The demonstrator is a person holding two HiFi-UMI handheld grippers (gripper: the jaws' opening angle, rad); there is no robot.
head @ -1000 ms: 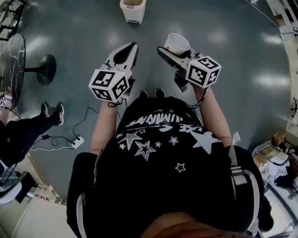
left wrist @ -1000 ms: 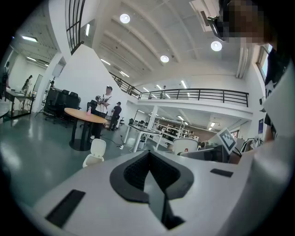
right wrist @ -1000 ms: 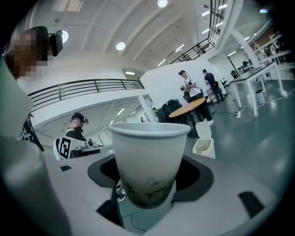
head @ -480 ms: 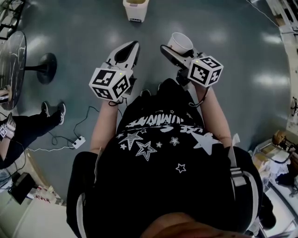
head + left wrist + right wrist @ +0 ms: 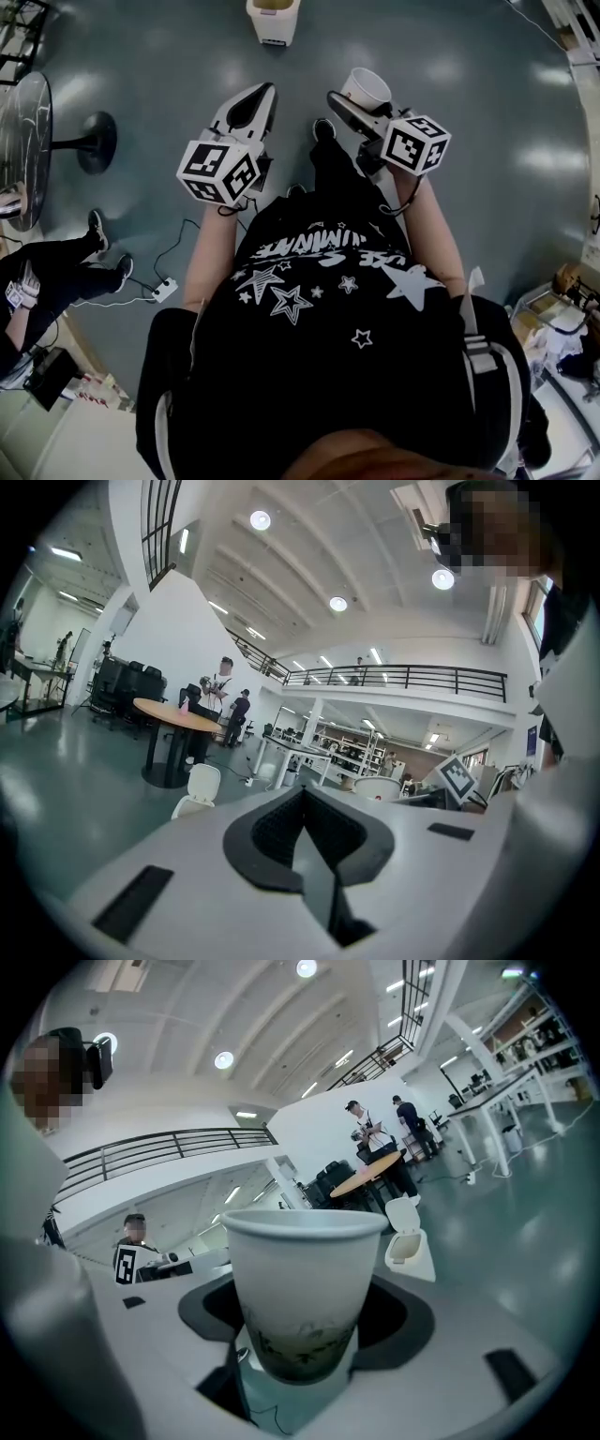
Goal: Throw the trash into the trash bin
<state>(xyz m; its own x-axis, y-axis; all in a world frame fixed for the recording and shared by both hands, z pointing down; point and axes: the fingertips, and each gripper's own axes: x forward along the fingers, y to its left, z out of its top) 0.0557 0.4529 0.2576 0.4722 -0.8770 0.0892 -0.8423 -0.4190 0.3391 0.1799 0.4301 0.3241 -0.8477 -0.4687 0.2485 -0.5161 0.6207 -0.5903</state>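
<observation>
A white paper cup [image 5: 365, 88] stands upright between the jaws of my right gripper [image 5: 360, 99], which is shut on it. From the right gripper view the cup [image 5: 300, 1283] fills the middle, with dark dregs showing through its lower wall, and my right gripper [image 5: 298, 1340] clamps its base. The white trash bin [image 5: 271, 19] stands on the floor ahead with its lid flipped up; the same trash bin [image 5: 409, 1240] shows just right of the cup, and in the left gripper view the trash bin [image 5: 198, 790] is low on the left. My left gripper [image 5: 253, 103] is shut and empty, level with the right one.
A round table [image 5: 21, 131] on a black pedestal stands at the left, with a seated person's legs [image 5: 66, 267] below it. A power strip with a cable [image 5: 157, 287] lies on the floor. A cluttered cart [image 5: 558, 314] is at the right edge. People stand by a far table [image 5: 174, 714].
The wearer's foot has stepped forward between the two grippers. Both grippers have shifted slightly, the cup still gripped. The seated person's legs at the left have moved.
</observation>
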